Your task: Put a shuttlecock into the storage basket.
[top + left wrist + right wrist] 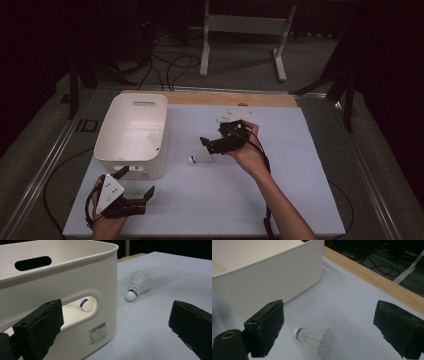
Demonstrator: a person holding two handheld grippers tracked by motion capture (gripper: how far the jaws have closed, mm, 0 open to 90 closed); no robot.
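Right tongs [206, 145] gape empty over the shuttlecock [312, 338] on the tabletop [280, 190]; they should close on its cork, while left tongs [135, 185] idle open beside the bin [131, 132]

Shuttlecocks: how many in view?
2. One shuttlecock lies on the table between the right gripper's open jaws; another sits inside the white bin, seen through its handle slot. More may be hidden inside.
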